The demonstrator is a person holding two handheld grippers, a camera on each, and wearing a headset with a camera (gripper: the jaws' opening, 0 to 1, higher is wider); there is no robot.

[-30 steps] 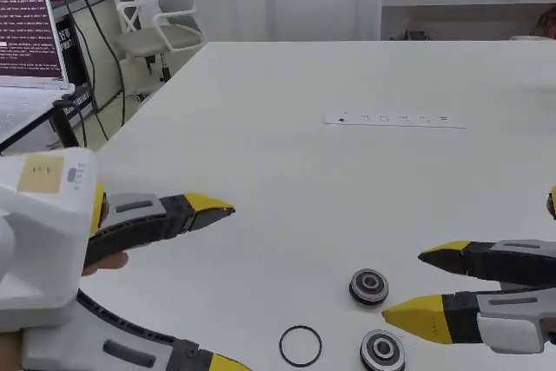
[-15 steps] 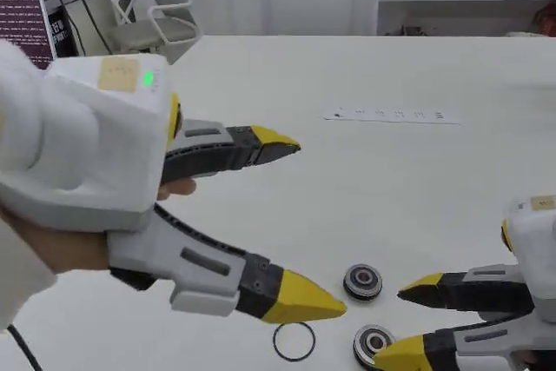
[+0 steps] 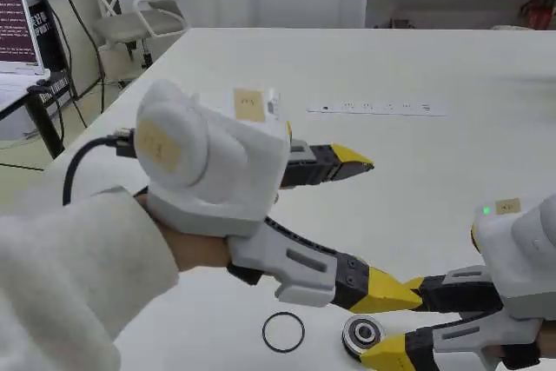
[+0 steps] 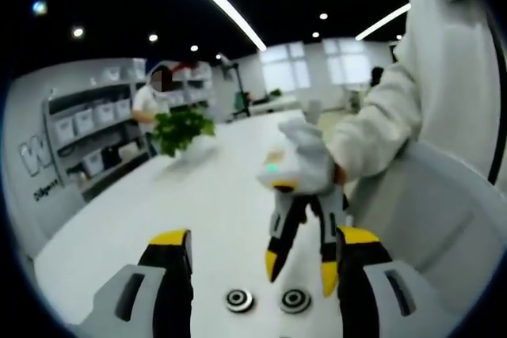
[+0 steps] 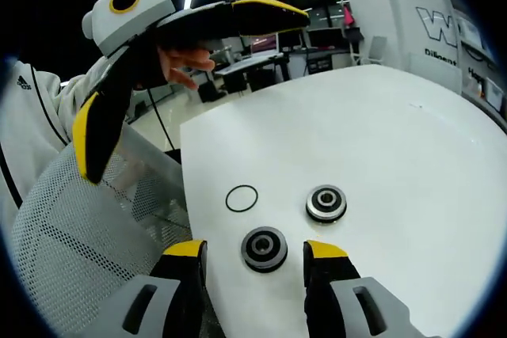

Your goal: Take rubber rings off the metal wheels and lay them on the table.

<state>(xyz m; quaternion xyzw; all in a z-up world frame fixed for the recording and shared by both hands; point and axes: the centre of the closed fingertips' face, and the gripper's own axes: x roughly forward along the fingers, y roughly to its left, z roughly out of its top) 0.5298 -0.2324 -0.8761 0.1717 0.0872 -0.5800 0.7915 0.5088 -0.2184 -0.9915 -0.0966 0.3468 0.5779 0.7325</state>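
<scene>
1. Left gripper (image 3: 395, 232) — by far the biggest thing in the head view. Its white body sits left of centre, held by a hand in a white sleeve (image 3: 69, 275). Its two yellow-tipped jaws are spread wide. The upper one points to the right of the frame. The lower one slants to the lower right, where its tip overlaps the right gripper's upper jaw.
2. Right gripper (image 5: 255, 246) has its jaws parted. In its own view they rise on either side of a metal wheel (image 5: 264, 248), and a sliver of table seems to show on each side, so it is probably not pinching the wheel.
3. White table (image 3: 261, 76) carries everything. A pale chair (image 3: 308, 2) stands at its far edge, at the top of the head view. A power strip (image 3: 378, 109) lies flat in the upper middle, well apart from the wheels.
4. That metal wheel lies flat at the bottom centre of the right gripper view. A second wheel (image 5: 326, 203) lies near it, up and to the right, not touching. Each shows a dark outer band around a bright hub.
5. Rubber ring (image 5: 242, 198) — a thin black loop lying flat on the table, left of the second wheel and apart from both wheels.
</scene>
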